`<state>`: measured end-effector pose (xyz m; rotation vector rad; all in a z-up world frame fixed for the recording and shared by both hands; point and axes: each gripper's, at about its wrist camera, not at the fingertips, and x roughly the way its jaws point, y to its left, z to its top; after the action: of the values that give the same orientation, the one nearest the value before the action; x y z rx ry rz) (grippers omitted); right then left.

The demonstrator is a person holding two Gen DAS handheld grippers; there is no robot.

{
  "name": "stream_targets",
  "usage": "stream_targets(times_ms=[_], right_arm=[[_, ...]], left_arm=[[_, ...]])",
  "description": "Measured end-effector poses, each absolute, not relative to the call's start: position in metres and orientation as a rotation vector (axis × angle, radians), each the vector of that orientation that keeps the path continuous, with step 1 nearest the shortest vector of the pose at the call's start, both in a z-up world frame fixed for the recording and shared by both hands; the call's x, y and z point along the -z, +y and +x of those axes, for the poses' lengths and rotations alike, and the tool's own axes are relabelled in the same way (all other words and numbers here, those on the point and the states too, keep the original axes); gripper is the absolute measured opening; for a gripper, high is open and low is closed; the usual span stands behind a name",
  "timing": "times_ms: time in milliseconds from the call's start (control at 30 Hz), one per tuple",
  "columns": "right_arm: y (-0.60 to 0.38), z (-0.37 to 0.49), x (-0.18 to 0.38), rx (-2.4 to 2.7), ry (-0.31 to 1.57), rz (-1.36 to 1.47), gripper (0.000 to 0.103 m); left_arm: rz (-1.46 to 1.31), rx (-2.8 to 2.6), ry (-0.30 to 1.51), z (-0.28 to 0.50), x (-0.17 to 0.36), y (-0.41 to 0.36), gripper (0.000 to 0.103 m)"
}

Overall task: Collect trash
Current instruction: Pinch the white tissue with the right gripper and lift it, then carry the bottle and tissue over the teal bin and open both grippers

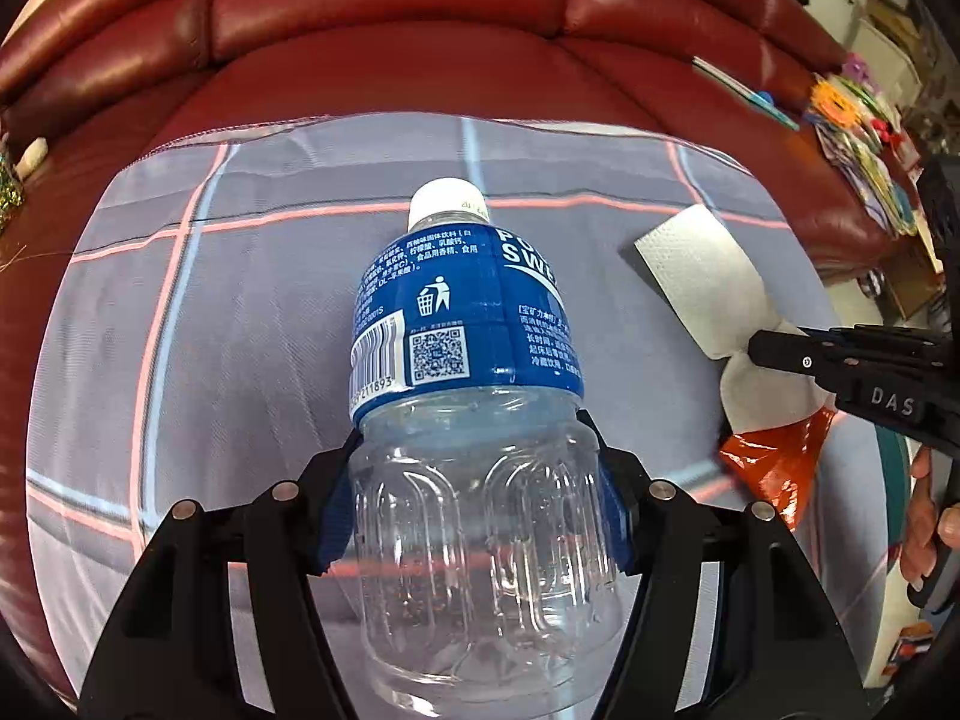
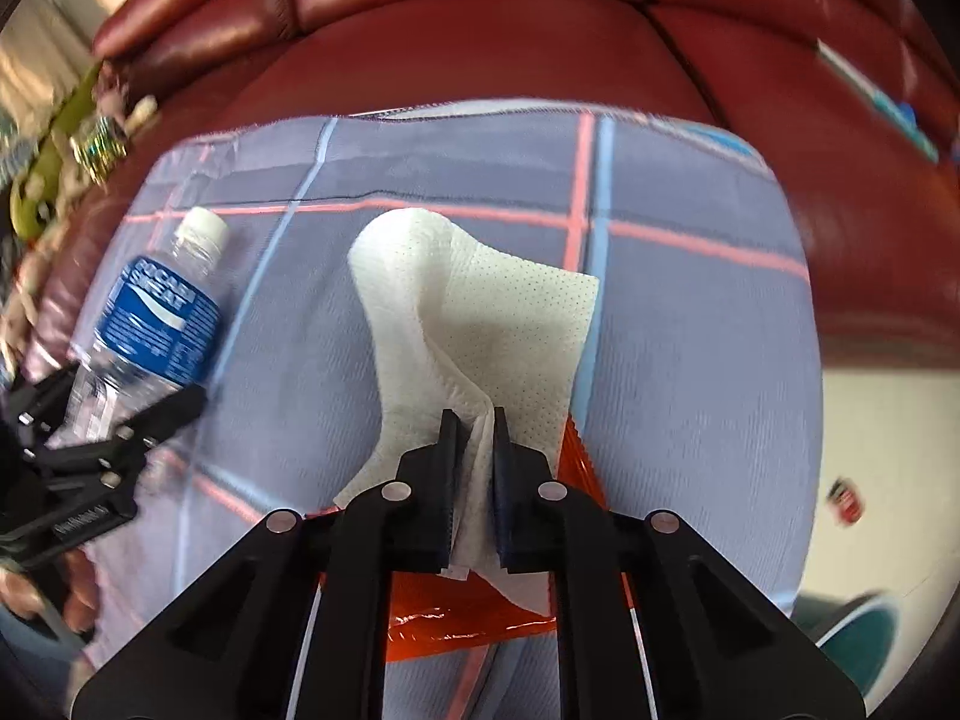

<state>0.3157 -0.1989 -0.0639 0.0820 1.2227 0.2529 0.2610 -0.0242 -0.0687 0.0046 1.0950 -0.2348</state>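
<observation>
My left gripper (image 1: 474,450) is shut on an empty plastic bottle (image 1: 474,420) with a blue label and white cap, holding its lower clear part over the checked grey cloth (image 1: 240,330). The bottle also shows at the left of the right wrist view (image 2: 150,324), with the left gripper (image 2: 120,414) around it. My right gripper (image 2: 477,420) is shut on a white paper napkin (image 2: 474,312), which stands up from the jaws. An orange plastic wrapper (image 2: 456,618) lies under the napkin. In the left wrist view the right gripper (image 1: 756,348) pinches the napkin (image 1: 702,276) above the orange wrapper (image 1: 774,468).
The cloth covers the seat of a dark red leather sofa (image 1: 420,18). Colourful clutter (image 1: 864,138) lies on the sofa at the far right, and a green toy with other small things (image 2: 54,174) at the left. Pale floor (image 2: 882,438) shows at the right.
</observation>
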Motion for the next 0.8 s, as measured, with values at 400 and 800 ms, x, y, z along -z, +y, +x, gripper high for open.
stream_targets(times_ms=[400, 800], right_arm=[[-0.204, 0.249, 0.036, -0.214, 1.195, 0.097, 0.009], [-0.215, 0.189, -0.016, -0.234, 1.104, 0.124, 0.009]], left_arm=[[0.025, 0.293, 1.03, 0.205, 0.037, -0.054, 0.061], [0.001, 0.301, 0.966, 0.141, -0.005, -0.051, 0.061]])
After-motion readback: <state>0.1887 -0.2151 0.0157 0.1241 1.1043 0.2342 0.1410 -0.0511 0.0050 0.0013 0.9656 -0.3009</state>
